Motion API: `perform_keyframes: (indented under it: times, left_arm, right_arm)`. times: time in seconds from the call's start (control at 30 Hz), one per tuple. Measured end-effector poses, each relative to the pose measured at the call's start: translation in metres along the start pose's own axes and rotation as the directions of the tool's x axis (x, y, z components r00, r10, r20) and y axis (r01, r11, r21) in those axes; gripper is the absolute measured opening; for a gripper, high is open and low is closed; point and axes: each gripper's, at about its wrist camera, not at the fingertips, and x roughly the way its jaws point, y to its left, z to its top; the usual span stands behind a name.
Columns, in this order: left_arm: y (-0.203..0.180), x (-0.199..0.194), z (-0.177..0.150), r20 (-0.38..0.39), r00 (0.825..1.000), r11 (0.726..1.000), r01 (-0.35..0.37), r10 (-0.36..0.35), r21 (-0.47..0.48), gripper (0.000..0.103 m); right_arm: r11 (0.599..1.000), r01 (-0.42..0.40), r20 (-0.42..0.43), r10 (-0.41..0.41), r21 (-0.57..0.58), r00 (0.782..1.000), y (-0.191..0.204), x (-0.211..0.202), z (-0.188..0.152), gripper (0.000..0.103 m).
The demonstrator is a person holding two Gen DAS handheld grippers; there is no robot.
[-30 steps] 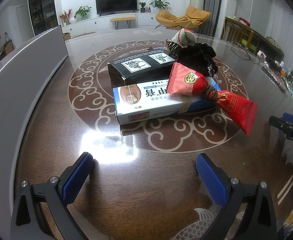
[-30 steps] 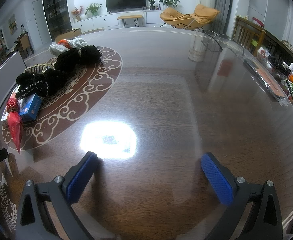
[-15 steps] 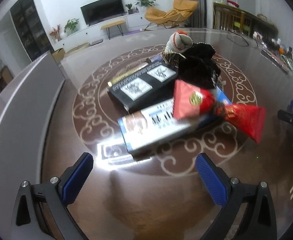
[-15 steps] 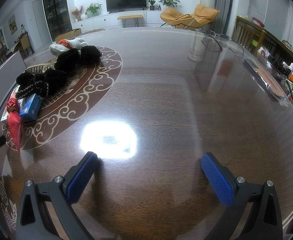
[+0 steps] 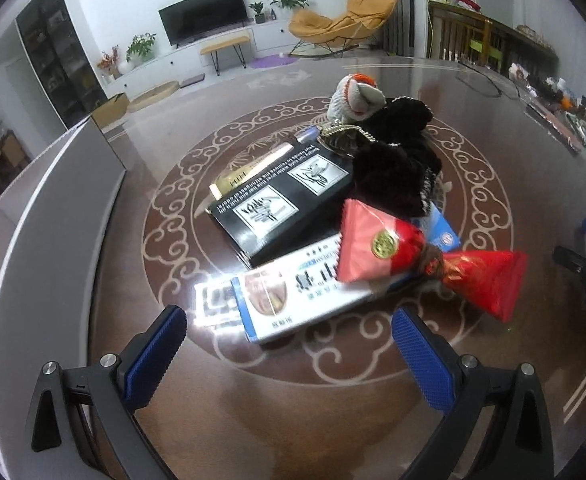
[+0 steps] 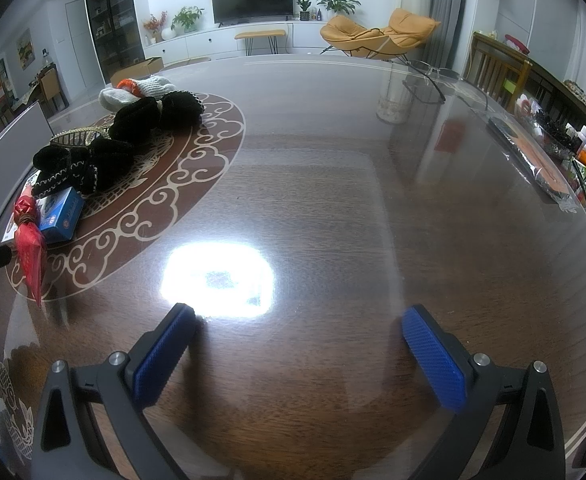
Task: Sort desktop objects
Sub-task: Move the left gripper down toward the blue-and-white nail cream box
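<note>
Two sets of jaws stand apart and empty. Directly ahead of the left gripper (image 5: 289,346), close between its jaws, lies the blue-and-white box (image 5: 317,284), long axis crosswise; the right gripper (image 6: 299,344) has it well off to its left.

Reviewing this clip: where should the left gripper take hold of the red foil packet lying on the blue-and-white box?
Probably at the tied neck of the red foil packet, where it narrows between two flared ends. The open left gripper would come from the near side, above the blue-and-white box, fingers straddling the knot.
</note>
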Motion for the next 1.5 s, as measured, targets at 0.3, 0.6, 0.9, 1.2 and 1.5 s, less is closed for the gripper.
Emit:
perform_keyframes:
  times: [0.3,0.6,0.9,1.2,1.5]
  left_arm:
    - [-0.011,0.015,0.023,-0.002,1.000,0.997,0.011,-0.011,0.073,0.103]
    - [-0.041,0.030,0.049,-0.018,0.991,0.984,0.136,-0.135,0.113,0.103]
    - [-0.085,0.035,0.044,-0.017,0.998,0.932,0.055,-0.053,0.359,0.103]
    - [-0.076,0.036,0.046,-0.015,0.999,0.941,0.033,-0.029,0.335,0.103]
    - [-0.068,0.024,0.027,-0.083,0.990,0.940,0.134,-0.113,0.315,0.103]
  right_arm:
    - [1.000,0.000,0.000,0.000,-0.001,1.000,0.000,0.000,0.000,0.103]
    - [1.000,0.000,0.000,0.000,-0.001,1.000,0.000,0.000,0.000,0.103]
    - [1.000,-0.003,0.000,0.003,-0.003,1.000,0.001,0.000,0.000,0.103]
    - [1.000,-0.007,0.001,0.007,-0.006,1.000,0.002,0.000,0.001,0.103]
    - [1.000,-0.009,0.002,0.009,-0.005,1.000,0.001,0.000,0.001,0.103]
